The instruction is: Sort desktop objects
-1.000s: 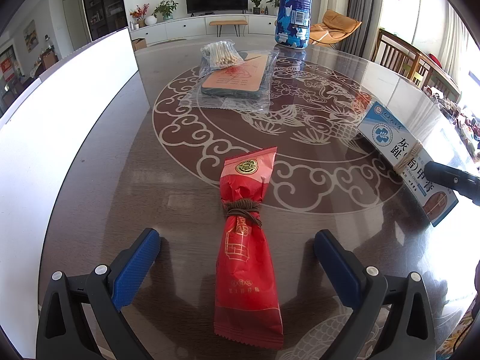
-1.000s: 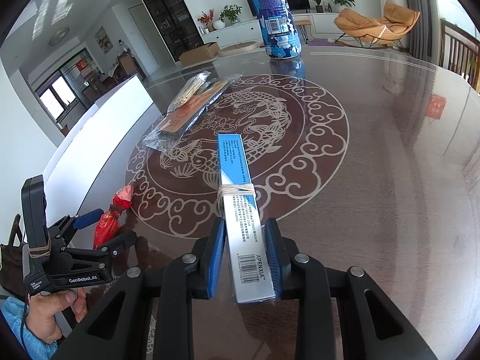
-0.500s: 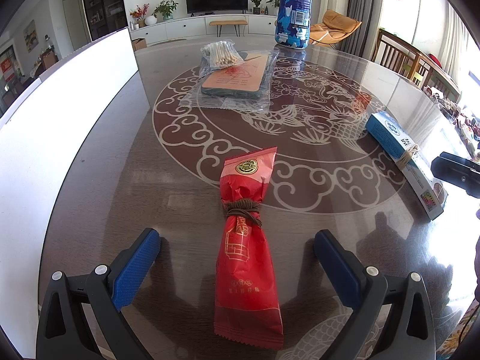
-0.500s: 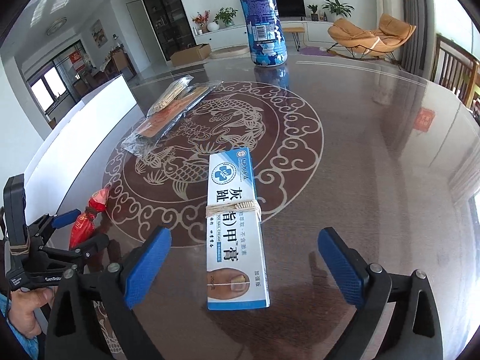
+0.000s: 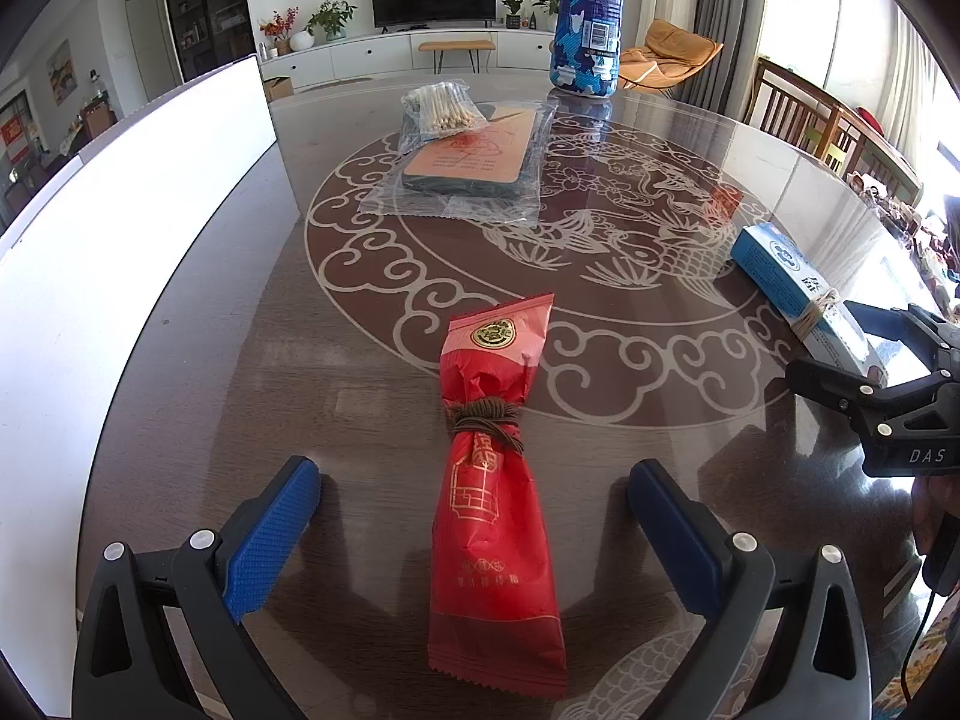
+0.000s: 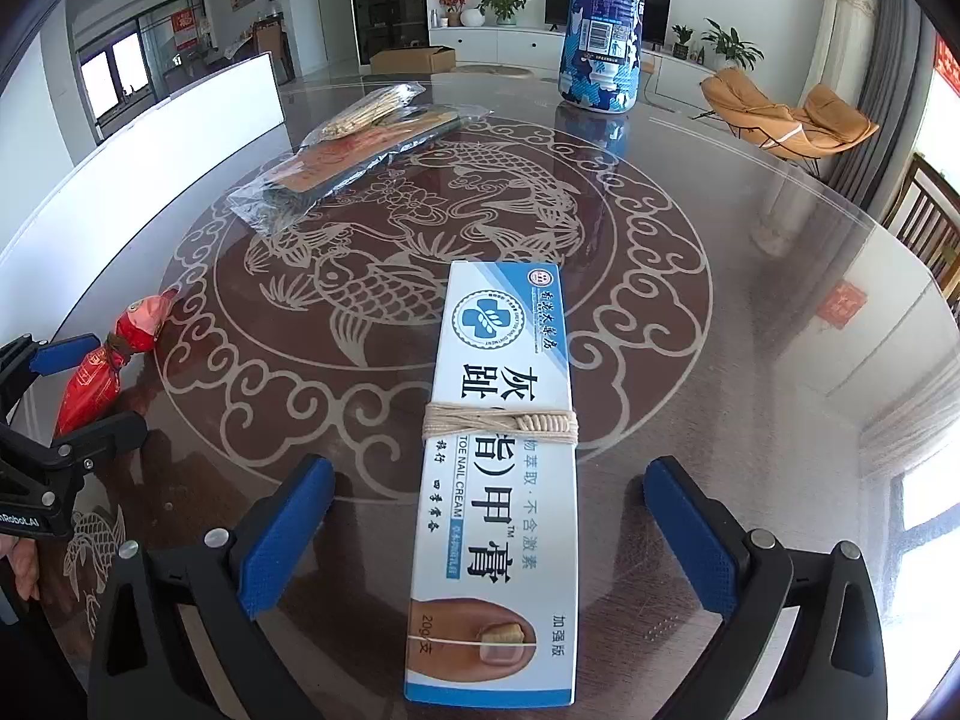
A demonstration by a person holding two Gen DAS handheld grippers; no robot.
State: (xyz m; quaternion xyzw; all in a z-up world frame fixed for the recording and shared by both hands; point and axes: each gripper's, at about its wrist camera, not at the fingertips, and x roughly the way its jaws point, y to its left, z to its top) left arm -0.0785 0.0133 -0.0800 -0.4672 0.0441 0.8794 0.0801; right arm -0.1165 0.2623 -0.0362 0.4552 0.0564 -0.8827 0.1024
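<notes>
Right gripper (image 6: pixel 489 534): jaws opening, blue pads (image 6: pixel 285 531) well clear of both long sides of the white-and-blue cream box (image 6: pixel 501 468). Box flat on the glass-topped table (image 6: pixel 750 312), printed face up, between the pads but touched by neither; tan cord (image 6: pixel 501 423) wound around its middle. Long axis running from near to far, far end over the ring of the fish-and-cloud pattern (image 6: pixel 432 252).

Left gripper (image 5: pixel 474 534): jaws apart, pads (image 5: pixel 273 534) either side of the red packet (image 5: pixel 495 480), clear of it. Packet flat on the table, brown cord (image 5: pixel 486 417) tied around its waist, crimped near end between the fingers, far end at the edge of the pattern.

In the left wrist view, cream box at far right, with the black frame of the right gripper just beside its near end. In the right wrist view, red packet at near left between the left gripper's fingers (only a sliver of a hand (image 6: pixel 24 564) showing under that frame).

Elsewhere on the table: clear bag with a flat orange-faced item (image 5: pixel 465 162) and a bundle of cotton swabs (image 5: pixel 438 111) on its far end, far left of centre. Blue patterned canister (image 5: pixel 588 18) upright at the far edge. White board (image 5: pixel 120 240) along the left side.
</notes>
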